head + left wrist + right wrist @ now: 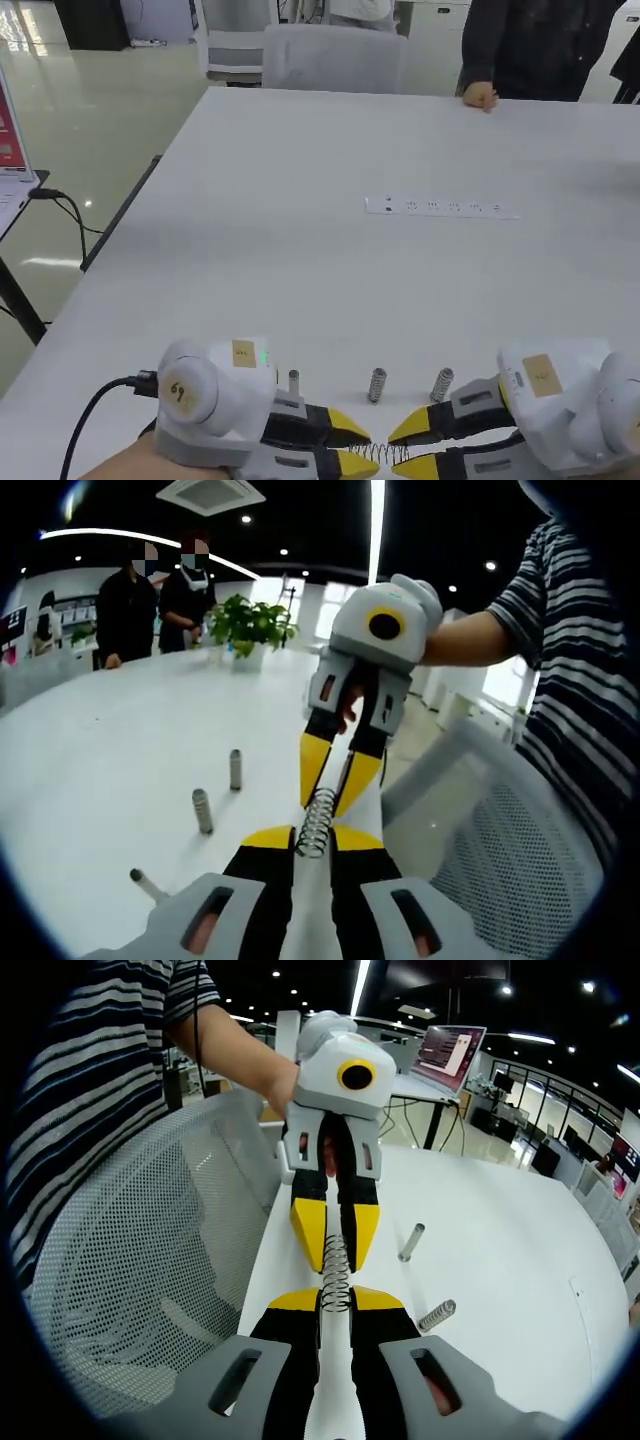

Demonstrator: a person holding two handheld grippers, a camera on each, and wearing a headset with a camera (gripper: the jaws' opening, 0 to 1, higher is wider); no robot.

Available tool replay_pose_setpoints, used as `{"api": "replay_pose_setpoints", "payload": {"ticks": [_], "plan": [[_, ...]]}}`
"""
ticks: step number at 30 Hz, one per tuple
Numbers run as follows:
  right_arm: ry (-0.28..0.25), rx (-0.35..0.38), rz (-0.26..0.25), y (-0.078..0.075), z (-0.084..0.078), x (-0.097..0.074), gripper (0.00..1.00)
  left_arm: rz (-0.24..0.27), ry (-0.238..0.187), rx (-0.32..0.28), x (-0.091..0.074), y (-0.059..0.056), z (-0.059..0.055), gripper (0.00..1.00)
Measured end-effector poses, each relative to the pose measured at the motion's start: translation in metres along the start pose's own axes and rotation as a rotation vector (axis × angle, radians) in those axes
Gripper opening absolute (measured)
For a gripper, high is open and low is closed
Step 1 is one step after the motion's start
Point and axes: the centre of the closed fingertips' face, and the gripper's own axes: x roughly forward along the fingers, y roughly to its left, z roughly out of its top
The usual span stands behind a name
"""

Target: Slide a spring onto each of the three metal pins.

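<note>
I hold one loose spring (378, 456) between both tongs at the near edge of the white table (300, 250). My left gripper (362, 448) is clamped on one end and my right gripper (398, 452) on the other, yellow tips facing each other. Just beyond them stand the three pins. The left pin (293, 381) is bare. The middle pin (376, 385) and the right pin (441, 384) each wear a coil, and the right one leans a little. A power strip (440, 207) lies farther back.
</note>
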Motion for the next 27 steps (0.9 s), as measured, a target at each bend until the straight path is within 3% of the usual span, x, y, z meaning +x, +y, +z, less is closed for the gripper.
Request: {"api": "replay_pose_setpoints", "payload": {"ticks": [10,19,27], "plan": [[-0.002,0.003,0.0,0.0,0.001,0.0,0.08,0.001,-0.002,0.027,0.0,-0.001,0.0,0.04],[-0.014,0.066,-0.032,-0.003,0.0,-0.002,0.09,-0.012,-0.018,0.041,0.0,-0.002,0.005,0.03],[0.014,0.088,-0.035,0.0,-0.009,-0.003,0.13,-0.026,-0.003,0.055,-0.001,-0.002,0.003,0.02]]}}
